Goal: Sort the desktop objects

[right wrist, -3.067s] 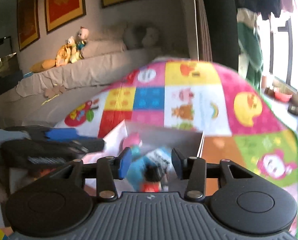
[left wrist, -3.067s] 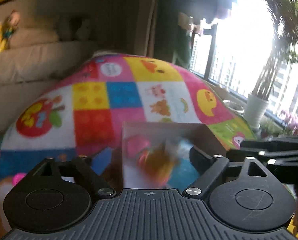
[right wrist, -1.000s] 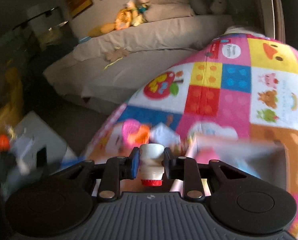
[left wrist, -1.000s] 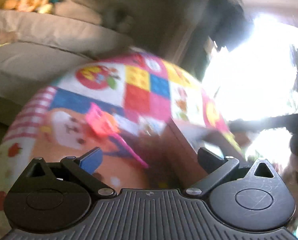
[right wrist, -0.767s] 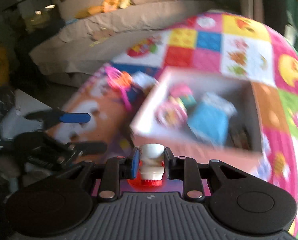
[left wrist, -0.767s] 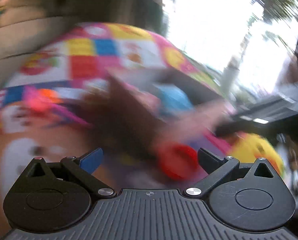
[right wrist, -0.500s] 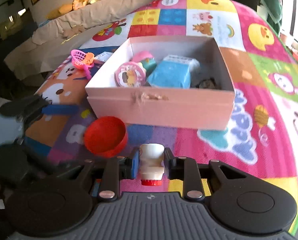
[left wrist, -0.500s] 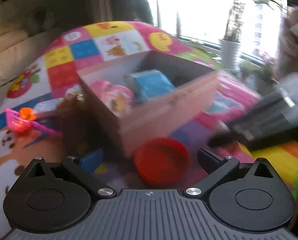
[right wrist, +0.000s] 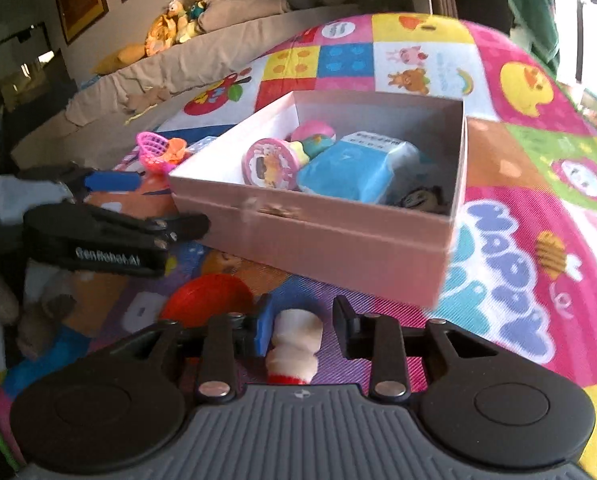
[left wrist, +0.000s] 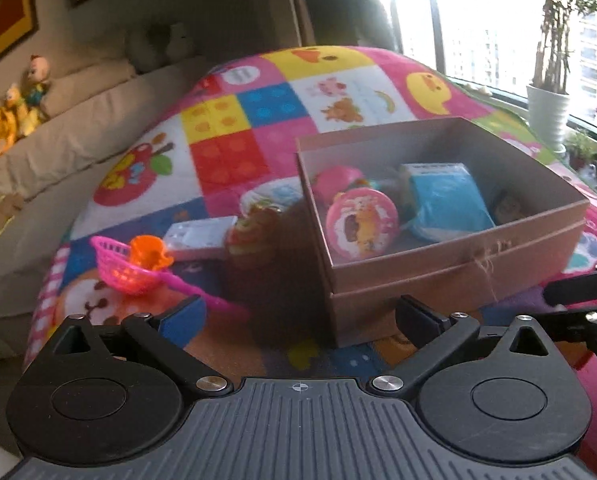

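A pink cardboard box [left wrist: 450, 276] [right wrist: 318, 236] stands on the play mat and holds a round pink toy [left wrist: 361, 225] [right wrist: 269, 165], a blue packet [left wrist: 446, 200] [right wrist: 354, 168] and other toys. My left gripper [left wrist: 300, 316] is open and empty, just before the box's near left corner. My right gripper [right wrist: 302, 328] has its jaws apart around a small white bottle with a red cap [right wrist: 296, 346], which lies between the fingers. A red bowl [right wrist: 208, 300] sits left of it.
A pink toy basket with an orange toy [left wrist: 132, 264] [right wrist: 160, 151], a white card [left wrist: 200, 236] and a cupcake toy [left wrist: 254, 228] lie left of the box. A beige sofa [left wrist: 58, 140] with plush toys [right wrist: 178, 20] lies behind. The left gripper's body [right wrist: 110, 236] shows in the right wrist view.
My right gripper's jaws have spread apart from the white bottle they were clamping. Both grippers have drawn closer to the box front. The red bowl has left the left wrist view.
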### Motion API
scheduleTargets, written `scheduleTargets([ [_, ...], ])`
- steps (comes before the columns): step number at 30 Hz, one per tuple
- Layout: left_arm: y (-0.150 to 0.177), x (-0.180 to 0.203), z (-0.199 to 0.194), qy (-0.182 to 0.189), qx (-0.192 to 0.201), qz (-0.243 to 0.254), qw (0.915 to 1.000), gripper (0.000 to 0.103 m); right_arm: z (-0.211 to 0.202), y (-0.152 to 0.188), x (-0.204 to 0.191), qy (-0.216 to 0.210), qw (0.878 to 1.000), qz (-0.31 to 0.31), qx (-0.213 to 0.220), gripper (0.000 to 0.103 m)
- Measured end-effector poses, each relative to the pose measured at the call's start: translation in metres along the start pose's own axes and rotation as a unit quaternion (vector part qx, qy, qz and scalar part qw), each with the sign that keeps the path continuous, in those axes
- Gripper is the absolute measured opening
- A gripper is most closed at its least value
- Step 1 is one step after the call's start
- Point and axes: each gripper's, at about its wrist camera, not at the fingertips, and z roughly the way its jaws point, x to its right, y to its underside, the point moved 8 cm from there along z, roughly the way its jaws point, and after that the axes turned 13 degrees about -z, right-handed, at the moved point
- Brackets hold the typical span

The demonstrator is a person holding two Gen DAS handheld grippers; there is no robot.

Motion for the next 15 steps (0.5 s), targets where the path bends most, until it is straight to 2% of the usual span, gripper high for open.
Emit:
scheduleTargets([
  [2,0.001,0.002,-0.004,0.020,-0.001,-0.009,0.9998,0.103,-0.002,0.003,0.003,0.015,1.000,-0.006,0.001,0.044],
  [4,0.007,0.009,-0.010,0.066,-0.015,-0.016,0.9976,0.103,-0.006,0.005,0.009,0.032,0.999,-0.007,0.004,0.050],
  [6,0.017,0.021,-0.017,0.115,-0.032,-0.012,0.9927,0.103,-0.010,0.004,0.017,0.040,0.999,0.001,0.010,0.050],
  [8,0.028,0.035,-0.025,0.148,-0.040,0.005,0.9882,0.103,-0.009,0.000,0.024,0.035,0.999,0.015,0.012,0.050],
  [12,0.047,0.061,-0.036,0.170,-0.045,0.047,0.9833,0.103,-0.003,-0.011,0.035,0.051,0.998,0.018,0.026,0.050],
  [15,0.056,0.071,-0.030,0.145,-0.046,0.074,0.9856,0.103,-0.001,-0.019,0.042,0.063,0.997,0.030,0.034,0.050],
])
